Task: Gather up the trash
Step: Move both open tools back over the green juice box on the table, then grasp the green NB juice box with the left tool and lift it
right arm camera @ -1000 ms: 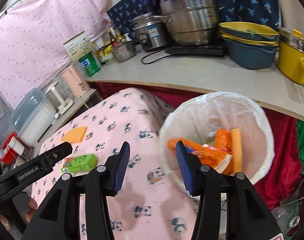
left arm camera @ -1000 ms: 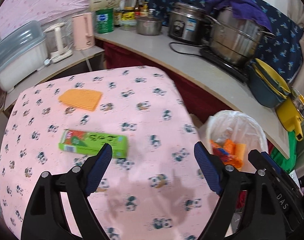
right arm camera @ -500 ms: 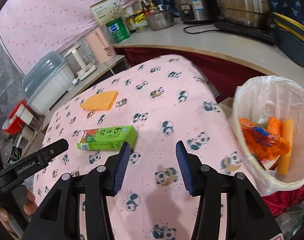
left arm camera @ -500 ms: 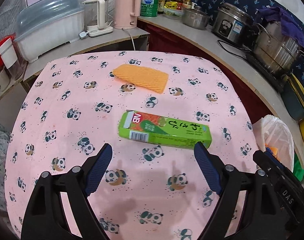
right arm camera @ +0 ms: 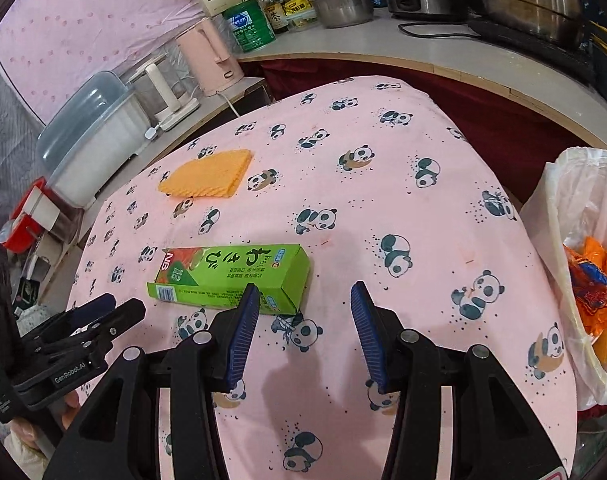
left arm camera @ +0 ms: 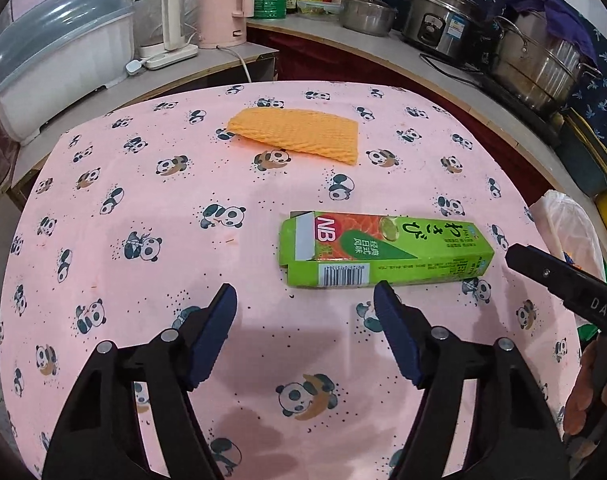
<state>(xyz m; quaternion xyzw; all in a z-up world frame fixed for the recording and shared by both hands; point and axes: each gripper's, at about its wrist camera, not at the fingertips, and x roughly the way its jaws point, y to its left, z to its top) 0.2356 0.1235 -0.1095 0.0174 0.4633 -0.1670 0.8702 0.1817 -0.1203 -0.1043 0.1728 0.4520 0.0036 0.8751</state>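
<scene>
A green carton (left arm camera: 383, 248) lies flat on the panda-print tablecloth (left arm camera: 143, 200), its end flap open. My left gripper (left arm camera: 303, 292) hovers just short of the carton. Its jaws are closing with only cloth between them, and the carton lies off its right fingertip. My right gripper (right arm camera: 305, 292) is open over bare cloth, with the green carton (right arm camera: 231, 276) beside its left finger. An orange foam pad (left arm camera: 295, 134) rests farther back on the table. At the table's right side is the bag-lined trash bin (right arm camera: 583, 240), holding orange wrappers.
A counter (left arm camera: 443, 76) curves round the back with a pink kettle (left arm camera: 223, 4), pots, a rice cooker and a clear-lidded box (left arm camera: 55, 52). The left gripper (right arm camera: 123, 306) shows at the lower left of the right wrist view. A hand shows at the lower right edge of the left wrist view.
Both views swung from the trash bin to the table and came lower. The green carton now lies close in front of both grippers. The left jaws have narrowed.
</scene>
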